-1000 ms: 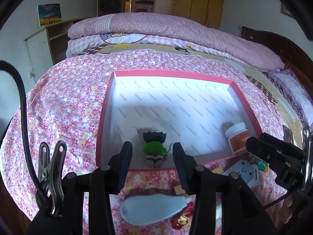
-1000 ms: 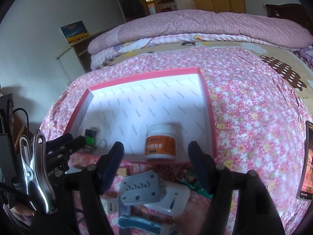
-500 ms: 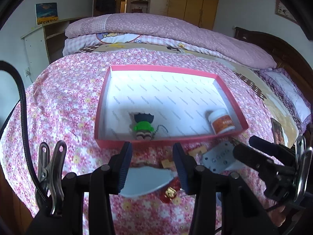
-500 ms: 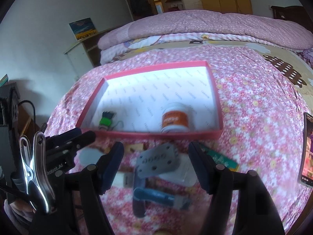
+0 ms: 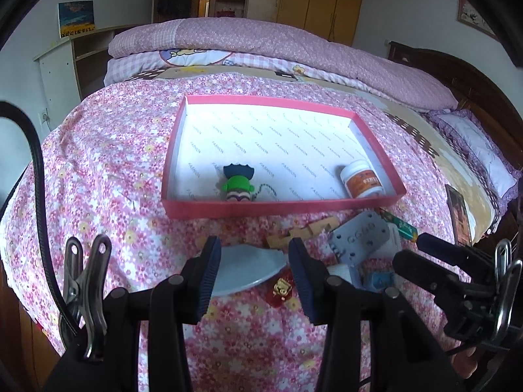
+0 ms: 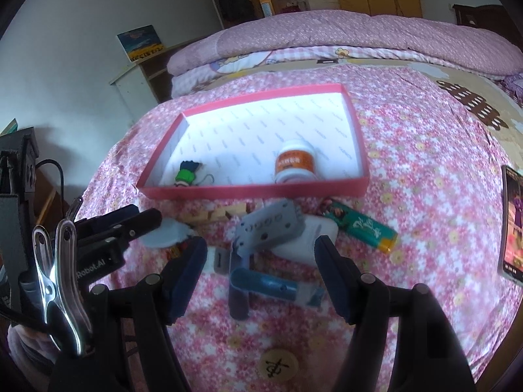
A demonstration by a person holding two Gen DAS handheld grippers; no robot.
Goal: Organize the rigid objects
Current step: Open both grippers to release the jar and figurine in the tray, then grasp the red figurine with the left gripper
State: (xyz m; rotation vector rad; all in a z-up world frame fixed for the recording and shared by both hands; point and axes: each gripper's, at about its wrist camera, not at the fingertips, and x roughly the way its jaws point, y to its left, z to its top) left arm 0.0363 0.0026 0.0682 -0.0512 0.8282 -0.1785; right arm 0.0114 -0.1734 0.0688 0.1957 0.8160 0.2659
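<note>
Figurine [image 5: 238, 183] and jar [image 5: 361, 183] inside tray [image 5: 281, 209] on bed, loose items [image 6: 271, 228] before its near wall

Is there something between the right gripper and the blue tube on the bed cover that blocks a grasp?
Nothing visible blocks it. The right gripper is open, and the blue tube lies bare between its fingers. The grey plate and white block lie just beyond it, toward the pink tray.

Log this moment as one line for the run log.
left gripper: open, empty | right gripper: open, empty | pink shallow box: green-shirted figure keychain, white orange-labelled jar | grey plastic block: outside box
</note>
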